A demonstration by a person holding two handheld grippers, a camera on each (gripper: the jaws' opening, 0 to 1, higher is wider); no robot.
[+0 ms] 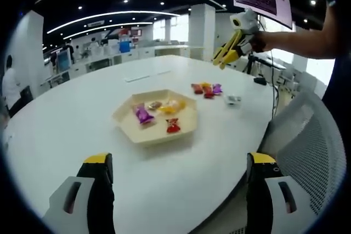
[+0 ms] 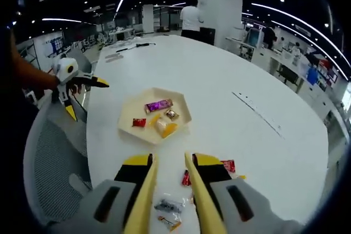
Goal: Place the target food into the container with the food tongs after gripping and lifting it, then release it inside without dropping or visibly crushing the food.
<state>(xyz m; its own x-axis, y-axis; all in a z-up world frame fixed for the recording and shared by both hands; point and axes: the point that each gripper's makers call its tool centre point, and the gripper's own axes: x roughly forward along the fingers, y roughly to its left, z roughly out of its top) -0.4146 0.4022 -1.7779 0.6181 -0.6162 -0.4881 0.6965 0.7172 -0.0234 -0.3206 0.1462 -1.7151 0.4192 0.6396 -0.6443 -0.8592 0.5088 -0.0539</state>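
A broad white desk [image 1: 164, 184] carries a beige hexagonal tray [image 1: 155, 118] of wrapped sweets, with open surface all round it and a mesh chair [image 1: 312, 152] at the near edge. More loose sweets [image 1: 207, 89] lie just beyond the tray. The left tongs [image 1: 178, 182] stand wide and empty before the tray, while the right tongs [image 2: 170, 201], fitted with yellow food tongs, hang narrowly parted and empty above the loose sweets.

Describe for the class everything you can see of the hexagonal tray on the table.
The tray is a shallow, six-sided dish, pale beige, possibly wood or card, with low sloping walls. It sits flat on the white table, upright, apart from both grippers. Inside lie wrapped sweets: a purple one, a red one, a yellow one and a brownish one.
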